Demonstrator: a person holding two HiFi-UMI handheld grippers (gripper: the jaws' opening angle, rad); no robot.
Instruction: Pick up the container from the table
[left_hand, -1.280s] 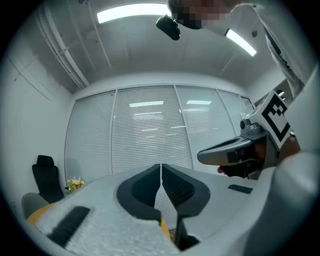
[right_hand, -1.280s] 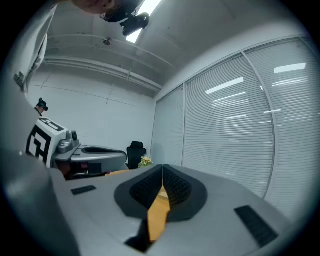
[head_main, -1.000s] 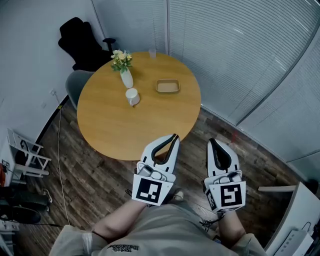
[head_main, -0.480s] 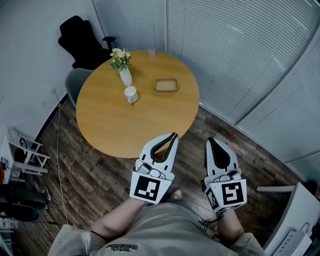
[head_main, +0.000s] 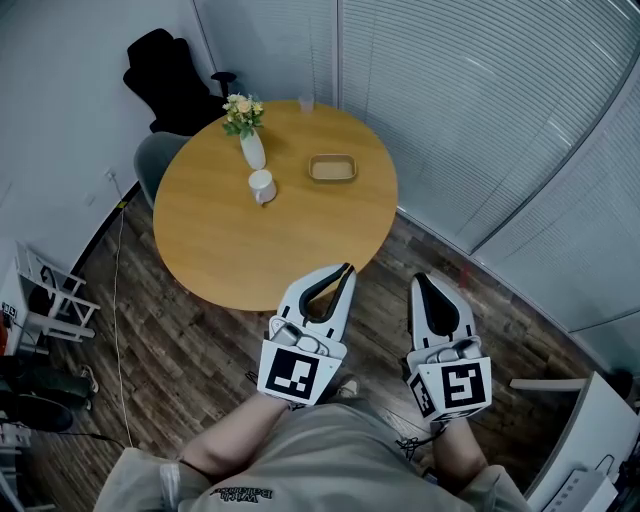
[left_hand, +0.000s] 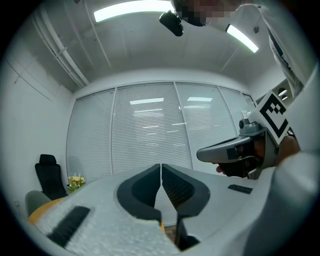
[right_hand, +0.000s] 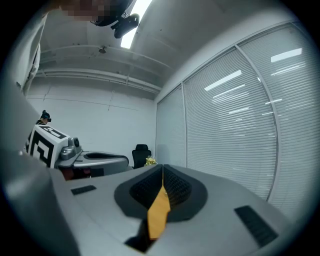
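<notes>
A shallow tan container (head_main: 332, 168) lies on the far right part of the round wooden table (head_main: 230, 240). Both grippers hang close to the person's body, short of the table's near edge and far from the container. My left gripper (head_main: 347, 268) is shut with its tips touching and nothing between them; it reads the same in its own view (left_hand: 160, 165). My right gripper (head_main: 418, 281) is also shut and empty over the floor, as its own view (right_hand: 162, 166) shows. The container is hidden in both gripper views.
A white mug (head_main: 261, 186) and a white vase of flowers (head_main: 248, 138) stand left of the container; a clear glass (head_main: 304, 104) sits at the table's far edge. A black office chair (head_main: 170, 75) and a grey chair (head_main: 160, 160) stand beyond. Blinds line the right wall.
The view has shifted slightly; the table and its objects sit a little higher in frame. Both grippers stay shut and hold nearly the same place.
</notes>
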